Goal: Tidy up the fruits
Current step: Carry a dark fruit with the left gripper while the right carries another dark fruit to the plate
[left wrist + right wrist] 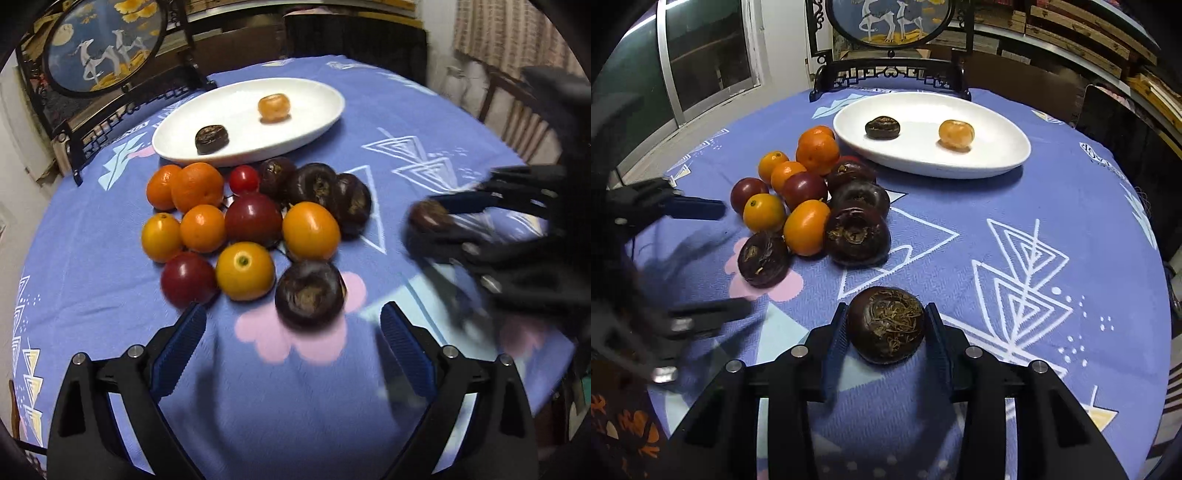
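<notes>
Dark water chestnut [886, 325] sits clamped between the blue pads of the right gripper [886, 328], just above the blue patterned cloth on the counter [1015, 206]. Held well apart from the main pile, on the near right side.

Left gripper [293, 325] hangs spread wide, nothing between its fingers. Another dark chestnut [310, 293] lies just ahead of it, at the near edge of the pile.

Pile of loose fruit [812, 199], all touching or nearly so:
- several orange citrus, small and round
- a few dark red fruits, plus one small bright red one [243, 179], seen in the left view
- four or five more dark chestnuts along the right side of the heap

White oval plate [997, 162] beyond the pile, near the far edge of the counter. On it only two pieces, set apart from each other: one dark chestnut [882, 127], one pale orange fruit [956, 134].

Progress, as I judge it: early. Two fruits plated, a third in hand, a dozen or so left on the cloth. Plate layout suggests sorting by kind, so the held chestnut probably belongs beside the dark one.

Carved stand with a round painted panel [890, 22] behind the plate, not involved.
</notes>
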Demonstrator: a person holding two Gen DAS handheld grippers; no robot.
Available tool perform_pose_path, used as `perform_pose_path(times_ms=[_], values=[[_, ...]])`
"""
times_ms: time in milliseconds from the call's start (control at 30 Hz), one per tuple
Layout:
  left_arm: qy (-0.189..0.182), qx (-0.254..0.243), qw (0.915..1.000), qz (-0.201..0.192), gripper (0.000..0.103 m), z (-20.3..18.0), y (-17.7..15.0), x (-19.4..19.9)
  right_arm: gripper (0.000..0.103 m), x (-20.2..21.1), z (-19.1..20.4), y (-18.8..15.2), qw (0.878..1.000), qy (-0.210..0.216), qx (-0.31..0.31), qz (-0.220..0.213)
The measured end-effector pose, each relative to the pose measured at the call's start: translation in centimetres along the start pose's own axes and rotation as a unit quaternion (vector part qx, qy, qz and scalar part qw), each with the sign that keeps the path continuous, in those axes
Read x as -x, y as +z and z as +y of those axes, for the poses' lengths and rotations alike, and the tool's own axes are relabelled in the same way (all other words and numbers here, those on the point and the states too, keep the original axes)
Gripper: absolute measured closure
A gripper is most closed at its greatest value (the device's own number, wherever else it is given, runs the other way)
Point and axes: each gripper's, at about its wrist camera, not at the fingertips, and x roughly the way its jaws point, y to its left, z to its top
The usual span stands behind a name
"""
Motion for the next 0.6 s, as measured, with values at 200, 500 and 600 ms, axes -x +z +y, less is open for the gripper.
perform_pose_path(times_ms=[200,500,600], values=[[-0.027,0.045,0.9984,0.021,0.064,1.0,0.6,-1.0,0.062,0.9,-0.2,-0.4,1.0,0.005,-0.001,-0.008],[-0.006,0.025,0.9996,-0.007,0.064,3.2,0.5,2.8,0.062,1.1,-0.3,0.5,1.0,0.017,0.003,-0.011],[0.014,0.025,0.999,-0.035,0.064,4.7,2.5,4.2,0.062,1.7,-0.5,1.7,1.0,0.015,0.008,-0.023]])
